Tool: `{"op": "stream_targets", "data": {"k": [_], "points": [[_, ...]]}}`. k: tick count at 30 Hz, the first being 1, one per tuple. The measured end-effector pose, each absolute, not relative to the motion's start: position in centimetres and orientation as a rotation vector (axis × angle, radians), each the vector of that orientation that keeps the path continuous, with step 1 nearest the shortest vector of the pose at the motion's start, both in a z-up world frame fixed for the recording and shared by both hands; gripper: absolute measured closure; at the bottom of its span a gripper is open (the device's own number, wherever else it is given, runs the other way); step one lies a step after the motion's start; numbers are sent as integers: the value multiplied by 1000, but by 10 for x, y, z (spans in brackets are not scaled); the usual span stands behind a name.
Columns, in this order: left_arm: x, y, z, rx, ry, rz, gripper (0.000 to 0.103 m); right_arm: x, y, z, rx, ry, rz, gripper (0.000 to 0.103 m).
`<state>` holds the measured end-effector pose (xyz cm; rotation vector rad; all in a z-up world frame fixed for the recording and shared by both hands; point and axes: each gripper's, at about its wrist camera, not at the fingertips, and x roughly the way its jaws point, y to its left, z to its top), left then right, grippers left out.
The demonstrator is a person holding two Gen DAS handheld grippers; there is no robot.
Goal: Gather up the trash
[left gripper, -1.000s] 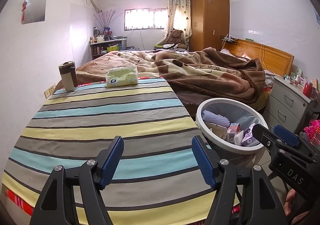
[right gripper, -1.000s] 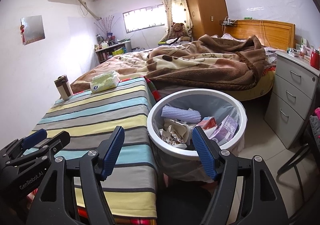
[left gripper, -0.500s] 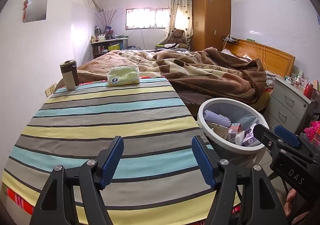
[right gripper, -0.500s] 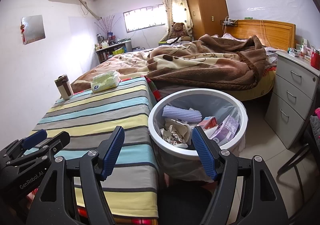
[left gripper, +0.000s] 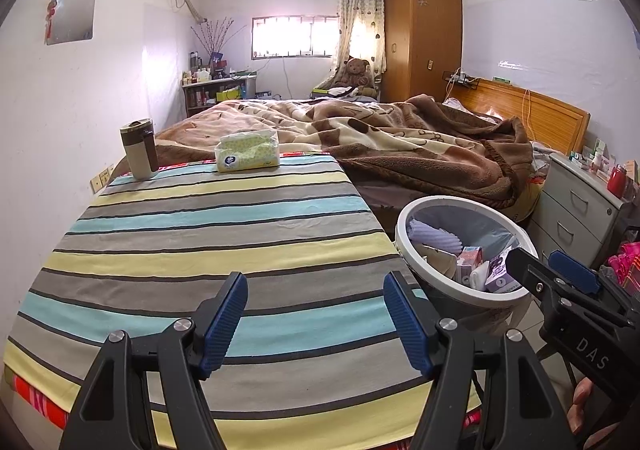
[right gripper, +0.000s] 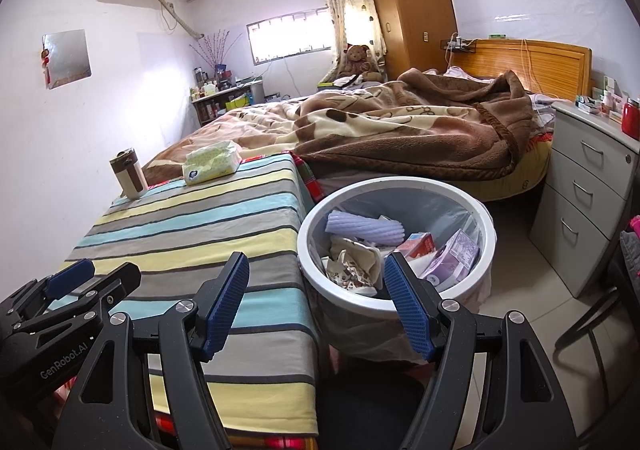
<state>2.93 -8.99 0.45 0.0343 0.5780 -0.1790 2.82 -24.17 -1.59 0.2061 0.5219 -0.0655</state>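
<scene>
Left wrist view first: the left hand-held gripper [left gripper: 314, 314] hangs over the near end of the counter [left gripper: 208, 234], jaws spread wide with nothing between the blue pads but striped cloth below. At the counter's far end stand a brown and cream travel mug [left gripper: 139, 149] by the wall and, just beside it, a soft pack of tissues [left gripper: 247, 151] in green and yellow wrap. Off the counter's right edge sits the white trash bin [left gripper: 408, 217], lined with a grey bag, and the trash is in there: a ribbed lavender roll [left gripper: 434, 236], a small red carton [left gripper: 469, 256], a purple printed box [left gripper: 498, 274]. The right hand-held gripper [left gripper: 544, 270] pokes in from the right edge, its tip over the bin's near rim, with fingers of a hand [left gripper: 580, 400] showing under it. Over to the right wrist view, and the right hand-held gripper is gaping too, empty, one pad over the counter's edge and the other over the bin's rim. From here the crumpled printed wrapper [right gripper: 354, 268] lies at the front of the bin, the lavender roll behind it. Behind everything, a bed [right gripper: 380, 121] under a rumpled brown blanket, and a grey drawer unit [right gripper: 584, 193] to the right.
</scene>
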Motion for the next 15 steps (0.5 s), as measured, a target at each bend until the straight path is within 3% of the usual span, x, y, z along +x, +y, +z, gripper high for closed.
{"op": "stream_targets", "data": {"k": [15], "points": [[30,-89,5,32,578,-177,33,28,-241,-16,205,524,-65,31]]}}
